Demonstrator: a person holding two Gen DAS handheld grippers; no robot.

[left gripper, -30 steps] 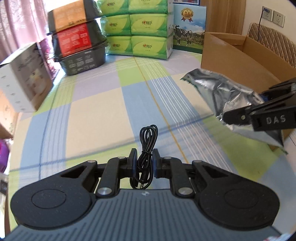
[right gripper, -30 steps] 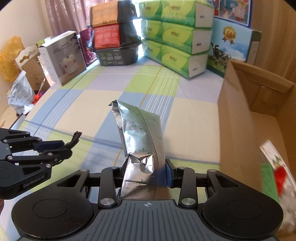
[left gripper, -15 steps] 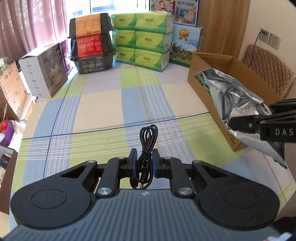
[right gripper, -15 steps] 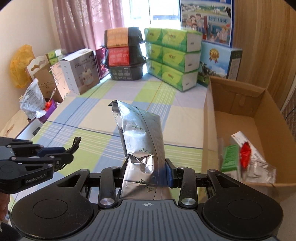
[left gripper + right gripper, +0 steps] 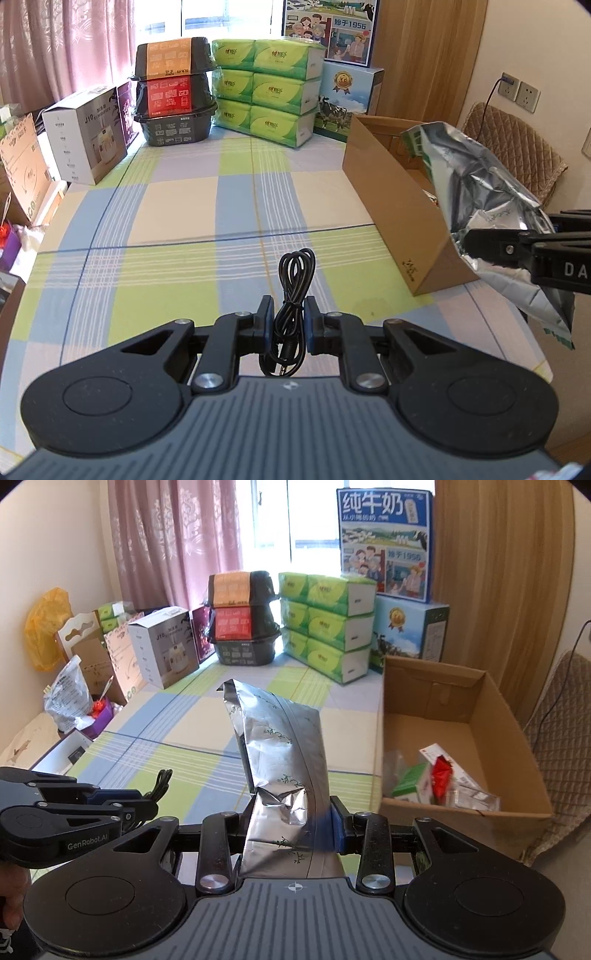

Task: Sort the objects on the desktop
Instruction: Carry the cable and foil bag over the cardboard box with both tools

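A coiled black cable [image 5: 291,295] is pinched in my left gripper [image 5: 289,325], which is shut on it above the checked tabletop [image 5: 177,258]; in the right wrist view the cable's loop [image 5: 160,782] pokes out of that gripper [image 5: 144,805] at the lower left. My right gripper [image 5: 291,823] is shut on a crinkled silver foil bag [image 5: 280,753], which stands upright between its pads. In the left wrist view the same foil bag [image 5: 476,192] hangs at the right beside an open cardboard box [image 5: 388,192].
The cardboard box [image 5: 458,812] holds a green packet and a red and white packet [image 5: 439,771]. Green tissue packs [image 5: 266,92], stacked black food trays [image 5: 173,99], a milk carton box [image 5: 347,96] and a white appliance box [image 5: 85,133] line the far edge.
Both grippers have risen and pulled back from the table, so more of the room shows. The cable and the foil bag stay gripped. The box now lies further below and ahead.
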